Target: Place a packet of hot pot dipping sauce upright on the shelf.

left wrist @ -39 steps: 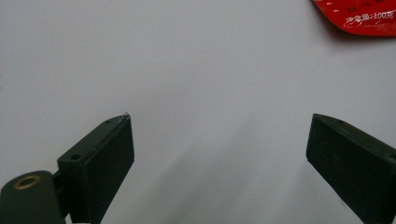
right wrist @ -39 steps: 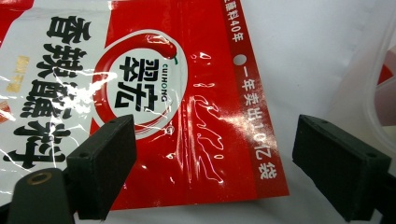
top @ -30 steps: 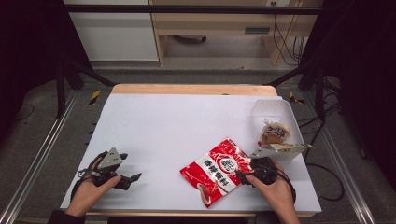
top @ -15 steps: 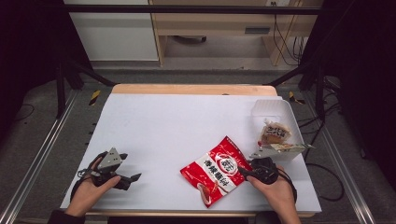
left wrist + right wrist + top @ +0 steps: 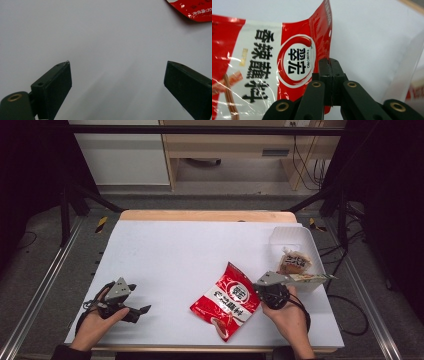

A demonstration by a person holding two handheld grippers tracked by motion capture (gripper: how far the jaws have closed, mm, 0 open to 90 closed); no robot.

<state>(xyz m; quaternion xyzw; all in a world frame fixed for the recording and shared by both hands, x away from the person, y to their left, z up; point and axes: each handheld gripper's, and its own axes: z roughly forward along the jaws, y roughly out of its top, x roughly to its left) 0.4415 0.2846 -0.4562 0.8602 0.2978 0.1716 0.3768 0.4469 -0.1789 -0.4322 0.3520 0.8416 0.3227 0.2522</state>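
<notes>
**Right tool clamped on the red packet's edge, left tool released**

My left tool [image 5: 131, 311] lay near the front left corner of the table [image 5: 190, 245], resting on the white surface under my left hand [image 5: 97, 322]. Its jaws were spread wide with only bare table between them; in the left gripper view a corner of the red packet [image 5: 193, 10] showed far off at the upper right, well apart from that tool.

My right tool [image 5: 261, 292] sat toward the front right of the table, held in my right hand [image 5: 287, 317]. Its jaws were pressed together on the right-hand edge of the red packet [image 5: 227, 300]. In the right gripper view the two black jaws met tight at the centre, and the packet's thin red border [image 5: 322, 42] ran straight into them, so the tool was grasping the packet by that seam. The packet lay mostly flat on the table, a little right of the middle and close to the front edge, its printed face up with a round white logo and dark characters; the gripped edge stood slightly raised.

Farther back, at the right edge of the table, stood a clear plastic container [image 5: 295, 240] with a small wrapped snack [image 5: 294, 261] inside it. A flat label-like strip [image 5: 312, 278] lay across its near rim, just beside my right tool.
</notes>
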